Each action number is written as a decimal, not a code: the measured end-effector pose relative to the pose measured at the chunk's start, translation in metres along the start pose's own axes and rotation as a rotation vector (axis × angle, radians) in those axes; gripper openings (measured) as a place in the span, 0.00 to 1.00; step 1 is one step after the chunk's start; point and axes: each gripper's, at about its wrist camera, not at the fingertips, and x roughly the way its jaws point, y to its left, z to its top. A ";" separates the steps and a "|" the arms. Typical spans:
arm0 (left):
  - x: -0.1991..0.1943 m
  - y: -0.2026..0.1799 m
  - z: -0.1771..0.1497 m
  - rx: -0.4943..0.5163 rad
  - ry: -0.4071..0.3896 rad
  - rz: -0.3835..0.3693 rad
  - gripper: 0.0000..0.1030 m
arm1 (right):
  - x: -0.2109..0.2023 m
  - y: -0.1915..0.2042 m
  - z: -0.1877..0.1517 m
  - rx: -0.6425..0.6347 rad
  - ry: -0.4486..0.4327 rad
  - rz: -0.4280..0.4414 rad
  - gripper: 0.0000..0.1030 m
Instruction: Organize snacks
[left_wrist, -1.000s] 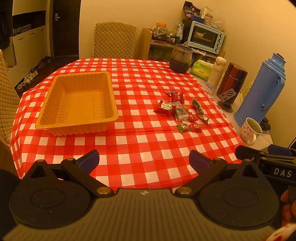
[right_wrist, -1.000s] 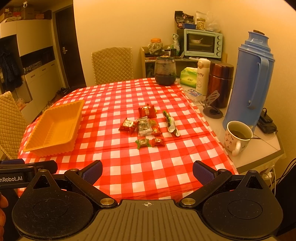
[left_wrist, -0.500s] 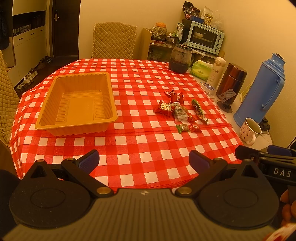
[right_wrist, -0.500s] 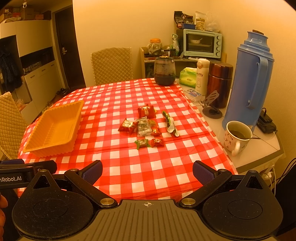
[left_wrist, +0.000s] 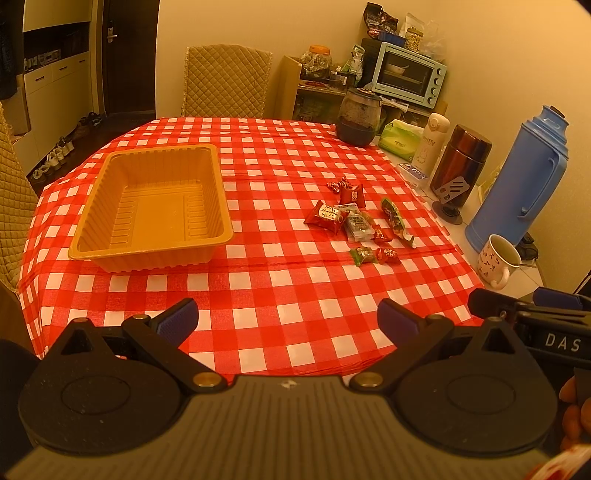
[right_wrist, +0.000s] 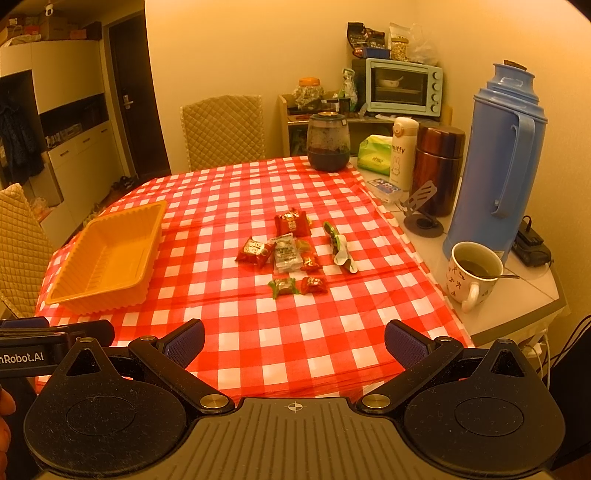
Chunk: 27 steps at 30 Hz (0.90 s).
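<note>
both grippers are hovering over the near edge of the checkered tablecloth, the left gripper and right gripper each gaping with nothing between the fingers. the wrapped snacks are lying clustered right of the orange tray, well apart from it.

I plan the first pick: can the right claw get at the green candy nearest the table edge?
Probably yes. The right claw is open, and only bare checked cloth lies before the green candy.
</note>
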 end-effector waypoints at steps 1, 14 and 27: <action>0.000 0.000 0.000 -0.001 -0.001 0.001 0.99 | 0.000 0.001 -0.001 0.001 0.000 0.000 1.00; 0.000 -0.001 0.000 0.000 -0.002 0.002 0.99 | 0.000 0.001 -0.002 0.002 -0.001 -0.001 1.00; 0.017 -0.003 0.013 -0.012 0.005 -0.028 0.99 | 0.019 -0.013 0.002 0.031 -0.004 -0.009 1.00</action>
